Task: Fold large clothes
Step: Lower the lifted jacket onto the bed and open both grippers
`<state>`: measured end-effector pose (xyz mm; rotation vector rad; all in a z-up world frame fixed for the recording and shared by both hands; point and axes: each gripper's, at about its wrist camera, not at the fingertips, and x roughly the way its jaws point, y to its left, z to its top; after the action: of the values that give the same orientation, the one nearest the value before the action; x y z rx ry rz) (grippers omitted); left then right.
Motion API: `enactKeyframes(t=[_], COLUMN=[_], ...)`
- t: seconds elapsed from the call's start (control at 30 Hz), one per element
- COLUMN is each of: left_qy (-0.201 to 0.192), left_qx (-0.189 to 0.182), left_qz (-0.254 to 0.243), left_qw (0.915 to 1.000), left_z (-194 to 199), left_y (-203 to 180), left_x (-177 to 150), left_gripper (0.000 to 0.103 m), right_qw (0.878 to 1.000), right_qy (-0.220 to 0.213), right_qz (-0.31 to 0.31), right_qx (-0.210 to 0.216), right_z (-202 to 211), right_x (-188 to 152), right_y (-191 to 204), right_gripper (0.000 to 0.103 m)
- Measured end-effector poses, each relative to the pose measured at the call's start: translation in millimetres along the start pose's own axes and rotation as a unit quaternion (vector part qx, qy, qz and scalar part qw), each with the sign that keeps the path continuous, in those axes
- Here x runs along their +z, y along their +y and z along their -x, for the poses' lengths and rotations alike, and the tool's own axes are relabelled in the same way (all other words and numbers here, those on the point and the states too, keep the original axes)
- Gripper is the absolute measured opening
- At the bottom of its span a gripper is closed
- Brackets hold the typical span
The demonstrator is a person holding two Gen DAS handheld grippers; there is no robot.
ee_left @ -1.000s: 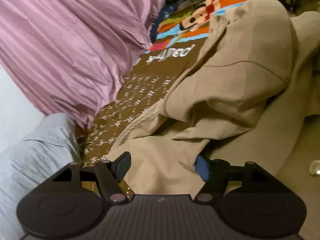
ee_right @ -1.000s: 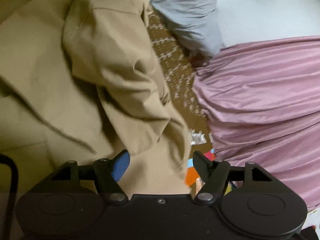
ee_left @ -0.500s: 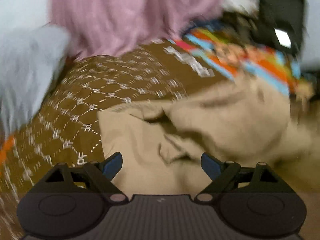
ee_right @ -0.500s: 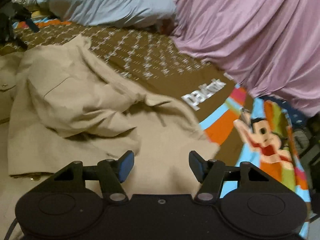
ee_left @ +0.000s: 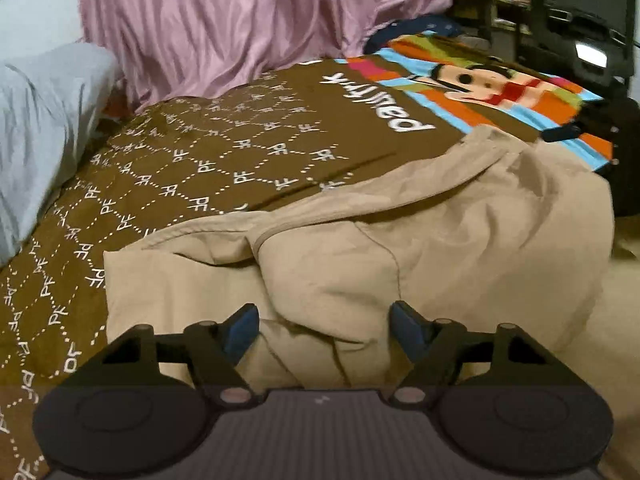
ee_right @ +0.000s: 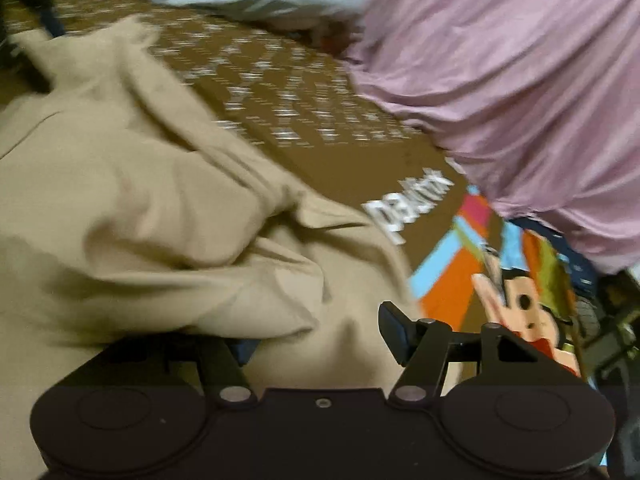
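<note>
A large beige garment (ee_left: 420, 248) lies crumpled on a brown patterned blanket (ee_left: 224, 152). It also shows in the right wrist view (ee_right: 140, 208), blurred. My left gripper (ee_left: 322, 330) is open just above the garment's near folds, holding nothing. My right gripper (ee_right: 320, 336) is open over the garment's right edge; a fold of cloth covers its left fingertip, and the right fingertip (ee_right: 394, 330) is bare.
A pink satin cover (ee_left: 248, 20) hangs at the back. A grey pillow (ee_left: 36, 120) lies at the left. The blanket's bright cartoon part (ee_left: 480, 84) lies to the right, with dark furniture (ee_left: 580, 32) beyond it.
Both grippers have swung to new viewpoints over the garment. The left view has steadied, looking across the blanket. The right gripper moved closer, and cloth now covers its left fingertip.
</note>
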<state>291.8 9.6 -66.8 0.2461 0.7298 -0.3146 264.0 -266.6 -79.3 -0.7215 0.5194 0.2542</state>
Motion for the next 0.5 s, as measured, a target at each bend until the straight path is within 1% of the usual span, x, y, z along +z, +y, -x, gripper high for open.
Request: enactKeyframes(t=[0.03,0.07,0.13,0.2,0.27,0.33,0.4,0.43,0.5], left_qy=[0.003,0.004,-0.003,-0.013,-0.024,-0.037,-0.045,-0.043,-0.025], left_qx=[-0.002,-0.006,-0.004,0.007,0.005,0.004,0.013,0.023,0.045], left_qz=[0.010,0.015,0.006,0.013,0.043,0.079,0.098,0.103,0.110], left_qw=[0.9999,0.9999,1.0000,0.9998,0.9988,0.9962,0.9941,0.9935,0.9925], left_z=[-4,-3,11,31,48,60,63,62,53], left_y=[1,3,3,7,15,19,19,18,12], left_x=[2,3,-2,-8,-14,-16,-11,-7,1], left_gripper=[0.078,0.079,0.079,0.083,0.085,0.085,0.087,0.087,0.087], right_qw=[1.000,1.000,0.999,1.000,0.999,0.999,0.995,0.993,0.990], right_qy=[0.005,0.015,0.025,0.024,0.029,0.012,-0.024,-0.042,-0.067], right_qz=[-0.009,-0.021,-0.025,-0.001,-0.001,-0.037,-0.081,-0.098,-0.126], right_qx=[-0.010,-0.009,0.000,-0.009,-0.021,-0.037,-0.049,-0.046,-0.019], right_z=[-7,-12,-9,6,25,50,70,74,73], right_x=[1,1,-3,-15,-25,-29,-21,-15,3], right_y=[-3,-7,-13,-17,-22,-34,-43,-44,-41], right_gripper=[0.063,0.062,0.062,0.063,0.063,0.064,0.069,0.071,0.075])
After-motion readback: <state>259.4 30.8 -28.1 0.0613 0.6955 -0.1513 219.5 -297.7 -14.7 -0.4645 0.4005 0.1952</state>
